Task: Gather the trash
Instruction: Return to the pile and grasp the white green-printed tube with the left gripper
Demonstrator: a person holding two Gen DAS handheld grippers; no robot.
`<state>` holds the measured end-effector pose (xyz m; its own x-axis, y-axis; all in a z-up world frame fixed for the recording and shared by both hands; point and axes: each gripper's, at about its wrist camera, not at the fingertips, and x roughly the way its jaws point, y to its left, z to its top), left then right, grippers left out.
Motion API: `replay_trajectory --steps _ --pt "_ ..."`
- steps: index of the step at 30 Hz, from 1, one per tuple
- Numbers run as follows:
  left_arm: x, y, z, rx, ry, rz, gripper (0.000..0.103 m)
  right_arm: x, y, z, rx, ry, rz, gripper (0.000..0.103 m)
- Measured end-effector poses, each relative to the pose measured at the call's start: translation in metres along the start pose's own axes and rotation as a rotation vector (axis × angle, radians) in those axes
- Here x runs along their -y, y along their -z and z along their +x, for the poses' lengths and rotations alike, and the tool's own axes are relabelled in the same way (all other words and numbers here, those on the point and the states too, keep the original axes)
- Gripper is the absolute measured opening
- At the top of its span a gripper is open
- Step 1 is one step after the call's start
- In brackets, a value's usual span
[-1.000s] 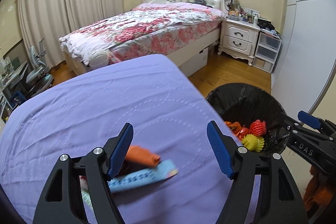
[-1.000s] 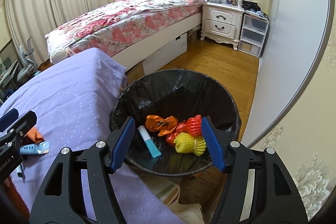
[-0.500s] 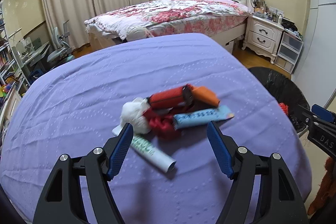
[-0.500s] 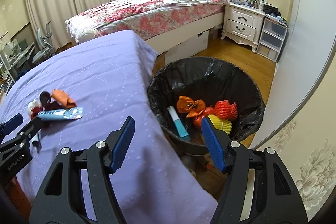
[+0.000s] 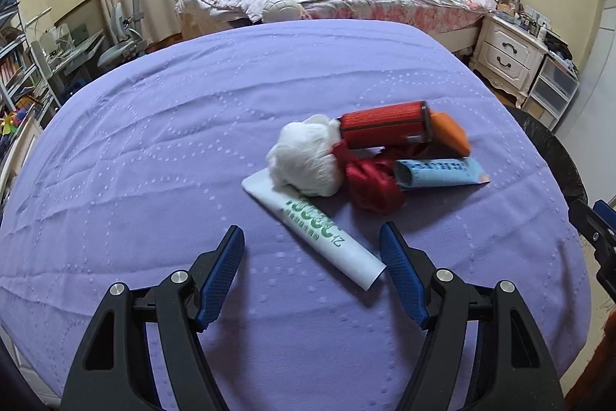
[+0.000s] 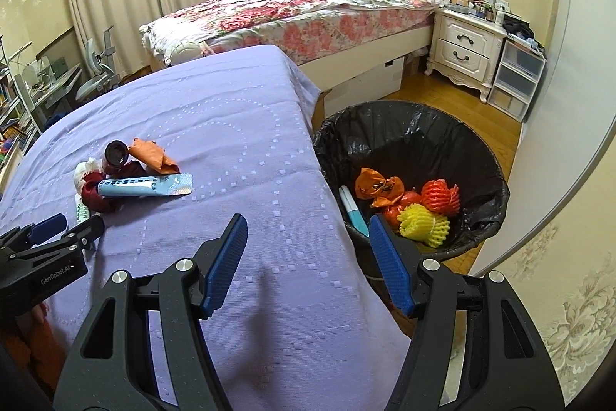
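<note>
A purple quilted cover [image 5: 161,141] with dotted stitching is spread over the work surface; behind it a floral-covered bed [image 6: 308,10] with a white tufted headboard, a white nightstand [image 6: 464,45], curtains and a wooden floor are seen. The trash is heaped near the cover's middle: a white tube [image 5: 319,230] with green print that cannot be read, a white foam net [image 5: 308,156], a red cylinder [image 5: 385,128], an orange wrapper [image 5: 450,130], a dark red wad [image 5: 373,185] and a light blue tube [image 5: 439,174]. Beside the cover a black-lined bin [image 6: 481,149] is seen, already holding orange, red and yellow pieces. "GenRobot.AI" is read on the left gripper's body. The left gripper [image 5: 312,272] is held wide and empty just before the white tube; the right gripper [image 6: 306,259] is likewise spread, nothing between its pads. Since a second ago, both views have swung from the bin toward the heap.
</note>
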<state>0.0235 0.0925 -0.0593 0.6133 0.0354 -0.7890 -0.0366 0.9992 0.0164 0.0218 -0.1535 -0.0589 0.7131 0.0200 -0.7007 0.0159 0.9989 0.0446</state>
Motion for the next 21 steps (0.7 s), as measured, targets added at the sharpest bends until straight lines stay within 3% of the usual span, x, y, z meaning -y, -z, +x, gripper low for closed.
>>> replay_trajectory --steps 9,15,18,21 --pt "-0.014 0.003 -0.003 0.008 0.021 -0.005 0.070 -0.002 0.001 0.006 -0.015 -0.013 0.001 0.064" --pt "-0.013 0.001 0.000 0.006 0.043 0.013 0.047 -0.008 -0.003 0.006 -0.011 -0.019 -0.012 0.064" --pt "-0.015 0.001 -0.001 0.016 0.047 0.020 0.027 -0.012 -0.006 0.007 -0.007 -0.029 -0.018 0.064" --pt "-0.021 0.002 -0.001 0.020 0.053 0.017 0.020 -0.019 -0.011 0.011 -0.008 -0.043 -0.032 0.064"
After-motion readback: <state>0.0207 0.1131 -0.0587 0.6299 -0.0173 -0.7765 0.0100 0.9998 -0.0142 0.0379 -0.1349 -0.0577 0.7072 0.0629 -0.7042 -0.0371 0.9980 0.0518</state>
